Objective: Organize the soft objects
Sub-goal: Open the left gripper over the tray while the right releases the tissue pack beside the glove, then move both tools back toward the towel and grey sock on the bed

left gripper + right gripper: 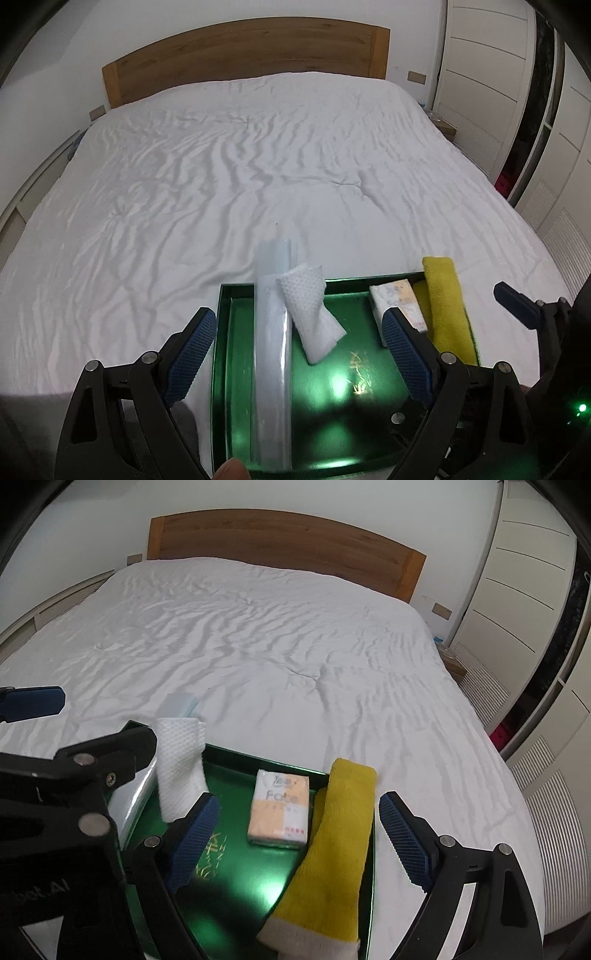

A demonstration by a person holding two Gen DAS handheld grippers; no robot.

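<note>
Both our grippers hang wide open and empty above the green tray (236, 332).

Left gripper (299, 350) and right gripper (299, 834) hold nothing; in the tray lie the plastic packet (271, 369), white cloth (314, 317), tissue pack (280, 808) and yellow towel (332, 849).

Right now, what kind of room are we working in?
Almost certainly a bedroom. A large bed under a wrinkled white cover fills the view, a wooden headboard stands against the wall behind it, and white wardrobe doors line one side.
</note>
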